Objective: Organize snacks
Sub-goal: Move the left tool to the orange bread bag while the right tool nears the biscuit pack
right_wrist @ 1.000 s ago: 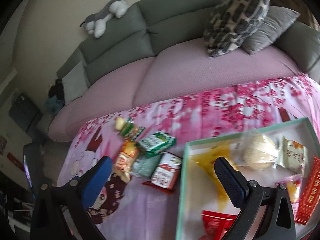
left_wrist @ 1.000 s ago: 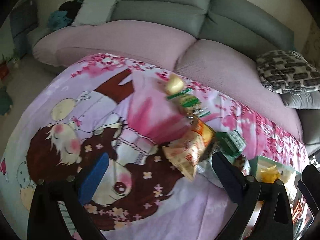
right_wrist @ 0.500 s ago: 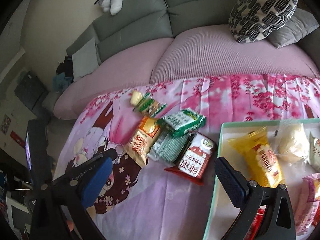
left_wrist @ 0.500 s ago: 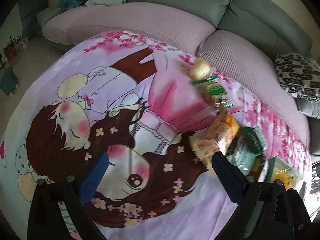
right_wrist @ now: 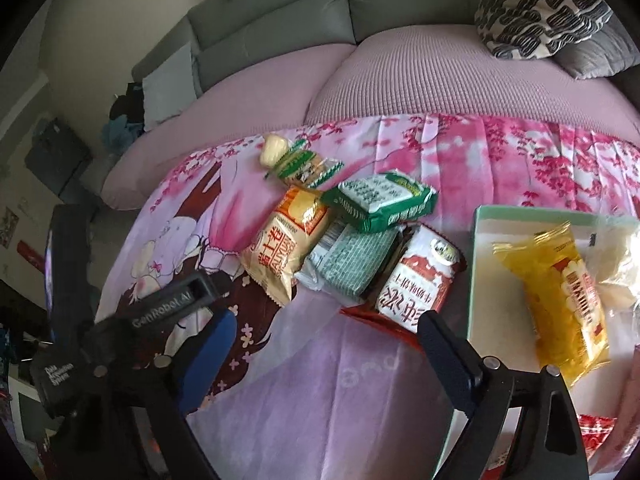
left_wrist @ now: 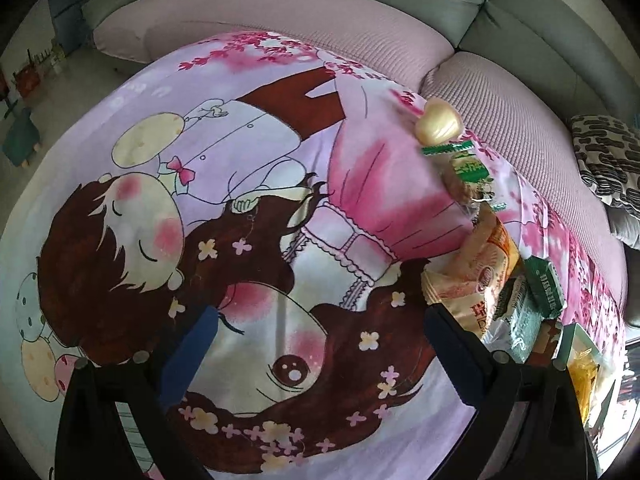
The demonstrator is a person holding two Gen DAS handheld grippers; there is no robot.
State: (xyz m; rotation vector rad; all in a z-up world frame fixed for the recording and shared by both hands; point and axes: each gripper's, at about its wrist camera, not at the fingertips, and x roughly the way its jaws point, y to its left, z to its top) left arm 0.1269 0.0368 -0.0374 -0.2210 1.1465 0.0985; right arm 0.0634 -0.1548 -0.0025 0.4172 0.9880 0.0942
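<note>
A pile of snack packets lies on the cartoon cloth: an orange packet (right_wrist: 286, 246), a dark green packet (right_wrist: 380, 200), a pale green one (right_wrist: 352, 260) and a red-and-white one (right_wrist: 416, 280). Behind them are a green biscuit pack (right_wrist: 304, 168) and a gold heart candy (right_wrist: 274, 148). My right gripper (right_wrist: 324, 344) hovers just in front of the pile, jaws closing with nothing between them. The pale green tray (right_wrist: 480, 216) at right holds a yellow packet (right_wrist: 560, 296). My left gripper (left_wrist: 320, 340) stands open over bare cloth, with the orange packet (left_wrist: 476, 276) off its right finger.
The left gripper's black body (right_wrist: 168, 304) sits close by on the left in the right wrist view. A pink-covered grey sofa (right_wrist: 420, 76) runs behind the cloth, with a patterned cushion (right_wrist: 540, 8). The floor (left_wrist: 60, 92) drops off past the cloth's left edge.
Both grippers came lower. The right one swung left from over the tray to the snack pile, and its fingers drew in slightly. In the left view the snacks slid to the right edge.
</note>
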